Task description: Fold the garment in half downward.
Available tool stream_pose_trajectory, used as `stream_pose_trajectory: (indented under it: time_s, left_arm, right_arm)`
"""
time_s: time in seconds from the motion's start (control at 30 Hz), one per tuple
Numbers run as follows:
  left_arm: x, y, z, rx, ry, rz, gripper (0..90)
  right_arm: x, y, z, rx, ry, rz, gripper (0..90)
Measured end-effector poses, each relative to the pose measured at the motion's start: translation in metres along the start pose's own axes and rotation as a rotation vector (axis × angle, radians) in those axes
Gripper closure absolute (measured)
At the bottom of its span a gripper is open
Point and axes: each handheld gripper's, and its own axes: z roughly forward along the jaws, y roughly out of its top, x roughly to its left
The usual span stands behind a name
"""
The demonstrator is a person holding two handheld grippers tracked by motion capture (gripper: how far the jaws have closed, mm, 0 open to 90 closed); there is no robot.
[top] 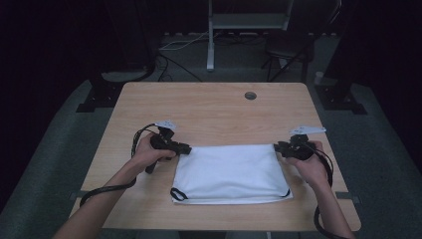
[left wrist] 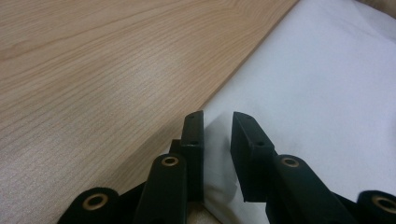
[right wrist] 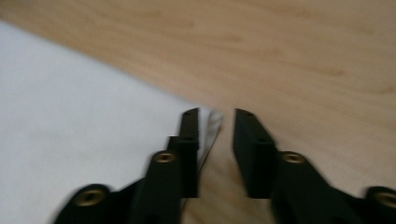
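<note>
Blurring hides the white bag (right wrist: 70, 126) corner between the right hand-held gripper (right wrist: 217, 116)'s parted, unclenched jaws.

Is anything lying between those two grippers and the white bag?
Nothing visible. The left gripper and right gripper sit at the white bag's far corners, cloth edge between each one's jaws.

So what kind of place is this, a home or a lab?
Probably a lab or recording studio: a bare wooden table stands on grey carpet, dark curtains hang around it, and cables run past a metal stand.
</note>
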Motion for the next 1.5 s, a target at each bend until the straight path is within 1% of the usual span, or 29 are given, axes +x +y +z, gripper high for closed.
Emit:
stream_pose_trajectory:
  time_s: [0.03,0.07,0.1,0.13,0.17,0.23,0.3,0.33,0.37,0.4,0.47,0.5,0.67,0.7,0.73,0.77,0.8,0.83,0.87,0.93,0.97,1.03,1.07,1.1,1.13,1.2,1.3,1.4,1.5]
  left_arm:
    - [0.000,0.000,0.000,-0.002,0.001,-0.003,79.8]
    - [0.000,-0.001,0.000,-0.010,0.005,-0.011,80.8]
    - [-0.001,-0.002,0.000,-0.015,0.014,-0.017,82.0]
    - [-0.001,-0.003,0.000,-0.018,0.022,-0.019,83.2]
    - [-0.002,-0.004,0.000,-0.025,0.035,-0.018,85.1]
    - [-0.005,-0.005,0.000,-0.031,0.046,-0.020,88.2]
    - [-0.006,-0.005,0.000,-0.035,0.058,-0.019,89.4]
    - [-0.007,-0.005,0.000,-0.037,0.061,-0.024,89.8]
    - [-0.007,-0.005,-0.001,-0.040,0.061,-0.027,90.0]
    - [-0.007,-0.005,-0.001,-0.046,0.059,-0.035,90.0]
    - [-0.006,-0.005,-0.004,-0.048,0.065,-0.030,90.0]
    - [-0.006,-0.004,-0.007,-0.057,0.075,-0.020,90.0]
    - [-0.007,0.003,-0.013,-0.073,0.096,0.010,90.0]
    - [-0.007,0.003,-0.013,-0.073,0.096,0.010,90.0]
    - [-0.007,0.005,-0.014,-0.078,0.084,0.019,90.0]
    - [-0.007,0.006,-0.014,-0.068,0.059,0.014,90.0]
    - [-0.008,0.006,-0.013,-0.063,0.044,0.004,88.7]
    - [-0.009,0.006,-0.014,-0.063,0.043,0.006,83.1]
    - [-0.009,0.007,-0.015,-0.069,0.043,0.004,75.0]
    - [-0.004,0.009,-0.017,-0.054,0.041,-0.053,57.8]
    - [-0.001,0.009,-0.018,-0.050,0.047,-0.075,50.6]
    - [0.008,0.006,-0.020,-0.060,0.058,-0.127,47.9]
    - [0.010,0.005,-0.020,-0.057,0.066,-0.134,47.1]
    - [0.013,0.004,-0.020,-0.048,0.061,-0.138,47.1]
    - [0.013,0.004,-0.019,-0.041,0.057,-0.138,47.2]
    - [0.014,0.003,-0.016,-0.025,0.048,-0.116,47.6]
    - [0.014,0.003,-0.012,-0.023,0.029,-0.118,49.0]
    - [0.011,0.003,-0.008,-0.009,0.003,-0.103,51.2]
    - [0.009,0.002,-0.004,0.000,-0.007,-0.079,56.0]
  right_arm:
    - [-0.002,0.003,0.004,-0.012,0.026,0.025,58.3]
    - [-0.003,0.003,0.008,-0.023,0.051,0.040,55.1]
    - [-0.004,0.004,0.012,-0.014,0.050,0.047,54.4]
    - [-0.004,0.003,0.015,0.010,0.043,0.047,54.1]
    - [-0.005,0.002,0.019,0.019,0.049,0.051,55.3]
    - [-0.005,0.000,0.025,0.026,0.087,0.060,60.7]
    - [-0.003,-0.002,0.027,0.013,0.099,0.062,70.0]
    - [-0.003,-0.003,0.028,0.009,0.114,0.069,74.9]
    - [-0.003,-0.003,0.029,0.012,0.129,0.076,78.5]
    - [-0.003,-0.003,0.029,0.015,0.130,0.077,80.1]
    - [-0.003,-0.003,0.028,0.021,0.128,0.079,81.3]
    - [-0.004,-0.002,0.027,0.014,0.133,0.077,82.5]
    - [-0.002,0.002,0.028,0.004,0.137,0.077,83.2]
    - [-0.002,0.002,0.028,0.004,0.137,0.077,83.2]
    - [-0.002,0.004,0.029,0.001,0.134,0.072,83.2]
    - [-0.002,0.006,0.030,0.008,0.130,0.067,83.3]
    - [-0.003,0.006,0.030,0.010,0.123,0.064,83.3]
    - [-0.004,0.007,0.030,0.014,0.119,0.067,83.2]
    - [-0.005,0.007,0.031,0.018,0.116,0.068,83.1]
    - [-0.007,0.005,0.032,0.040,0.111,0.053,78.7]
    - [-0.007,0.005,0.033,0.039,0.113,0.050,76.0]
    - [-0.007,0.005,0.031,0.031,0.104,0.061,71.9]
    - [-0.008,0.005,0.029,0.019,0.106,0.076,70.5]
    - [-0.008,0.005,0.029,0.011,0.110,0.079,69.6]
    - [-0.009,0.005,0.028,0.010,0.108,0.079,68.3]
    - [-0.009,0.005,0.028,0.016,0.108,0.077,66.4]
    - [-0.009,0.004,0.030,0.018,0.115,0.077,64.2]
    - [-0.009,0.004,0.030,0.009,0.122,0.079,62.6]
    - [-0.009,0.004,0.030,0.018,0.129,0.068,62.4]
